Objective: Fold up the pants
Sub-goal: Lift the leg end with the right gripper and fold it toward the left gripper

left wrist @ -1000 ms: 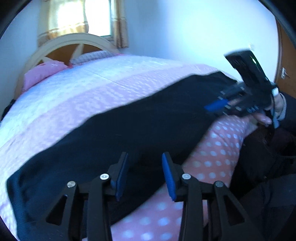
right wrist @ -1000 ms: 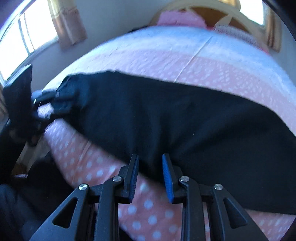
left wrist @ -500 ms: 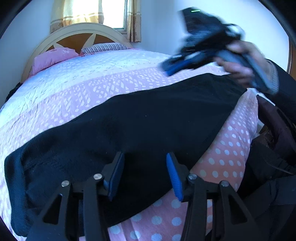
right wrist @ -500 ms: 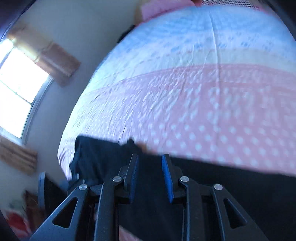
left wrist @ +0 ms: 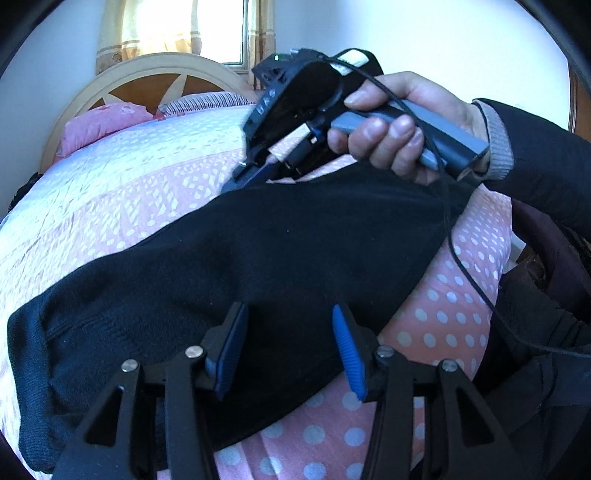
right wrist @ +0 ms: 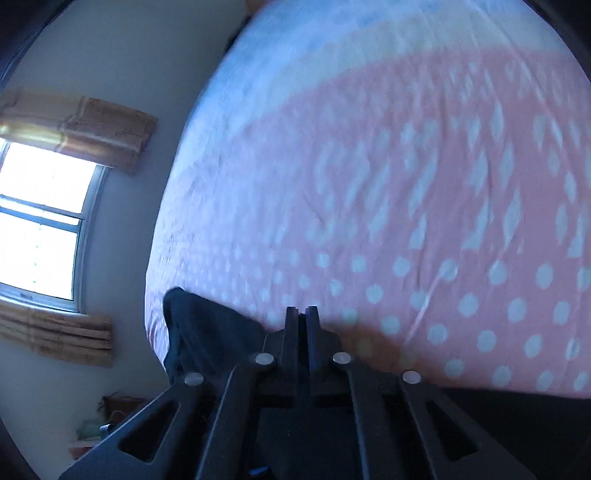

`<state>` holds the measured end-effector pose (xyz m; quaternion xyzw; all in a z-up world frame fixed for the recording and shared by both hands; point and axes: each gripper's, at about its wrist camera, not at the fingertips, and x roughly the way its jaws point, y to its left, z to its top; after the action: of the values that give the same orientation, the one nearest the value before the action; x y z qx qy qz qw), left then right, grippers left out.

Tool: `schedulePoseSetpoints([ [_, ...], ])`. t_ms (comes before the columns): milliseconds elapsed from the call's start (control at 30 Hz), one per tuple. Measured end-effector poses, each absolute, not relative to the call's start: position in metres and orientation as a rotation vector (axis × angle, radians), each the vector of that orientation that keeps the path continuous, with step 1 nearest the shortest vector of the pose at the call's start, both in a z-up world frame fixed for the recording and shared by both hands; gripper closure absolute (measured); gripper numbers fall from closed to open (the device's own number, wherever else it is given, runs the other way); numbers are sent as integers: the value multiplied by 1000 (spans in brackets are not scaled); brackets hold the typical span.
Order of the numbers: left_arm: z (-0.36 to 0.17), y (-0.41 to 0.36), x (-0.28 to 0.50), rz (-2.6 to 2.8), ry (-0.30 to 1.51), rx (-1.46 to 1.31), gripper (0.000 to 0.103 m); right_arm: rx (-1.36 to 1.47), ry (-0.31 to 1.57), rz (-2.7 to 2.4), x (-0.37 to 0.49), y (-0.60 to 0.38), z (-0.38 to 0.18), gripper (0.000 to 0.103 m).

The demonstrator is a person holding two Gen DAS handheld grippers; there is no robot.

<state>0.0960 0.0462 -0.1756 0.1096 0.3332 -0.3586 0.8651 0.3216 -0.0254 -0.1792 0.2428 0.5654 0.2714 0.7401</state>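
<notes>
the pants [left wrist: 280, 258] lie spread flat across the near part of the bed [left wrist: 110, 206], a dark band running from about 8 o'clock in the left wrist view up to 2 o'clock, over a pink bedspread [left wrist: 439, 325] dotted white. in the right wrist view only a bunched end of the dark cloth shows at 7 o'clock, plus a dark strip along the bottom at 5 o'clock, with the pink bedspread filling the rest (this view is blurred).

the left gripper [left wrist: 287, 345] hovers over the near edge of the pants at 6 o'clock, its blue-padded fingers [left wrist: 347, 350] spread wide with nothing between them; whether they touch the cloth cannot be told.

the right gripper [right wrist: 301, 321] has its fingers pressed together. from the left wrist view its tip sits right at the far edge of the pants near 12 o'clock, but whether cloth is caught between the fingers cannot be told. a hand [left wrist: 402, 125] wraps its grey handle at 1 o'clock, a dark sleeve [left wrist: 535, 162] with a grey cuff behind it, and a thin black cable [left wrist: 465, 266] trails down from it across the bedspread.

farther out, a pink pillow [left wrist: 103, 125] and a striped one lie at 11 o'clock against a cream and wood headboard [left wrist: 140, 79], with a bright curtained window [left wrist: 177, 26] above.
</notes>
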Motion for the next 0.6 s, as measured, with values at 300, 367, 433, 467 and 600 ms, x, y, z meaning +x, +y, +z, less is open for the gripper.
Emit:
schedulePoseSetpoints([
  [300,-176,44,93,-736,668,233,51,482,1107,554,318,-24,-154,101],
  [367,-176,44,93,-733,667,231,51,466,1115,525,322,-30,-161,101],
  [433,-176,43,93,-732,666,230,50,469,1162,491,329,-35,-179,102],
  [467,-176,44,93,-732,666,225,50,463,1181,483,330,-34,-187,102],
  [600,-175,44,92,-720,662,222,49,476,1148,501,330,-36,-185,101],
])
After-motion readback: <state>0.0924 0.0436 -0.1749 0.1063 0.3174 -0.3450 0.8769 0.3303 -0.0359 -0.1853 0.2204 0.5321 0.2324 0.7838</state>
